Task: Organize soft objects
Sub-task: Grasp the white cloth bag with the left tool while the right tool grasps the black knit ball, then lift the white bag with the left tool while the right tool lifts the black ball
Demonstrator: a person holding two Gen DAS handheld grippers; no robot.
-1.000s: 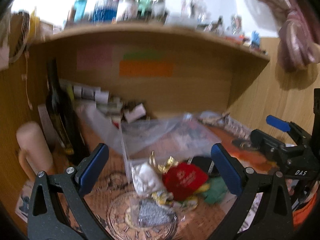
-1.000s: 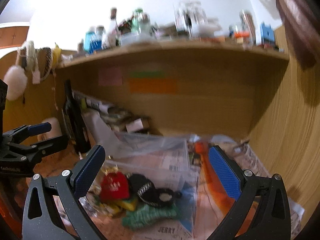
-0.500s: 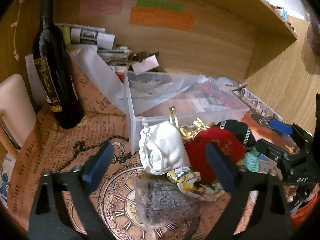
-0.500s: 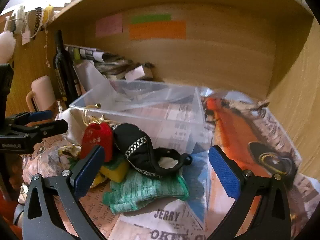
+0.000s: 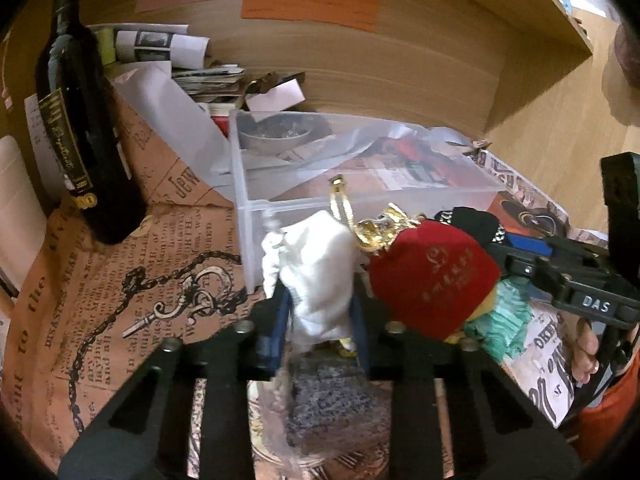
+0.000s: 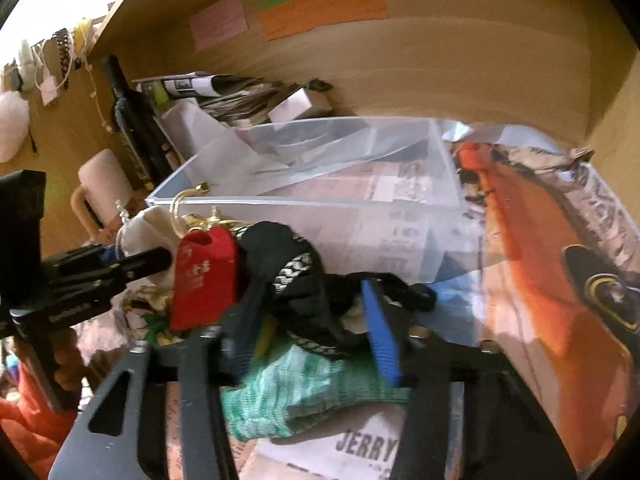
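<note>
Left wrist view: the left claw (image 5: pixel 318 332) is pinched on the white cloth pouch (image 5: pixel 316 272), which sits at the front wall of the clear plastic box (image 5: pixel 256 216) on the paper-covered counter (image 5: pixel 120 280). A red pouch (image 5: pixel 432 276) lies just beside it, with a dark bottle (image 5: pixel 80 140) standing well apart.

Right wrist view: the right claw (image 6: pixel 312 320) is closed around the black studded fabric piece (image 6: pixel 288 276), atop a green knitted cloth (image 6: pixel 296 392). The red pouch (image 6: pixel 204 276) touches it, in front of the box (image 6: pixel 360 240).
</note>
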